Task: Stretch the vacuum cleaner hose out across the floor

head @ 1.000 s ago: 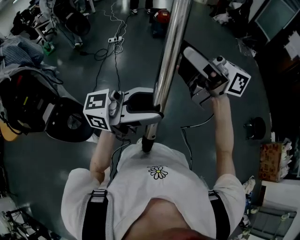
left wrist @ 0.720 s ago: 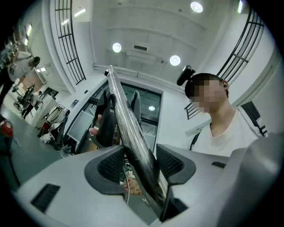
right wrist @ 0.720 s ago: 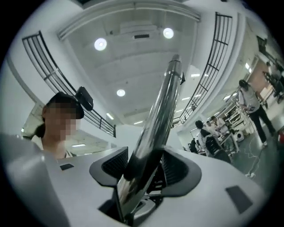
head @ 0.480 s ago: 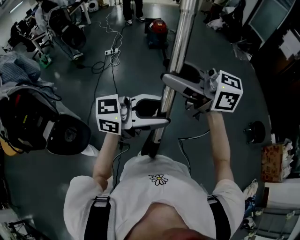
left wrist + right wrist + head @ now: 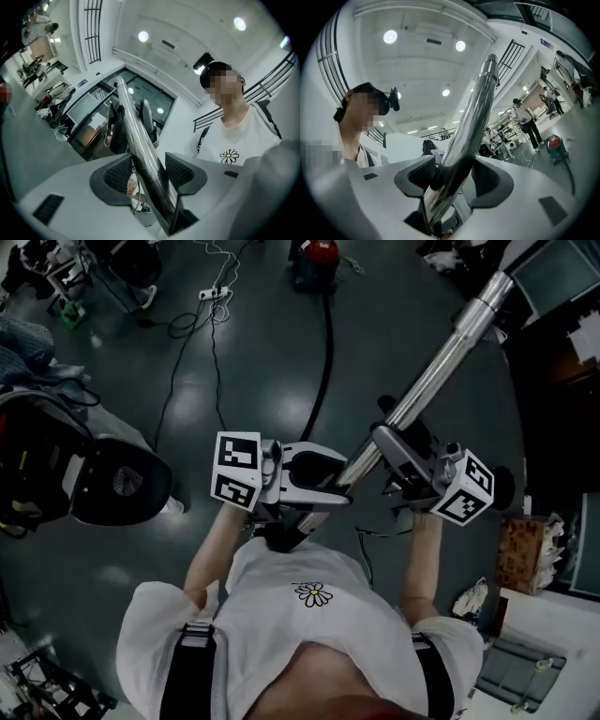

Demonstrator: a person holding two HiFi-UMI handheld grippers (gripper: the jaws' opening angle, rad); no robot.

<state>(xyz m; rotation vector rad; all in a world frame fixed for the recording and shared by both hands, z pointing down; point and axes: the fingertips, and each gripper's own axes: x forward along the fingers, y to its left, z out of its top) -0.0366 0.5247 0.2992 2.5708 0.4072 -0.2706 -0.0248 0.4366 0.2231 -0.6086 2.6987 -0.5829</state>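
Both grippers clamp the chrome wand (image 5: 441, 362): left gripper (image 5: 336, 489) near its lower end, right gripper (image 5: 386, 448) just above. The black hose (image 5: 325, 362) curves over the floor from the red vacuum cleaner (image 5: 314, 253) towards the person. Grip firmly and back away steadily – wand low – until that curve straightens.

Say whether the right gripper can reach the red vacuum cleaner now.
Probably not: the right gripper is shut on the shiny metal wand, and the red vacuum cleaner sits far across the floor.
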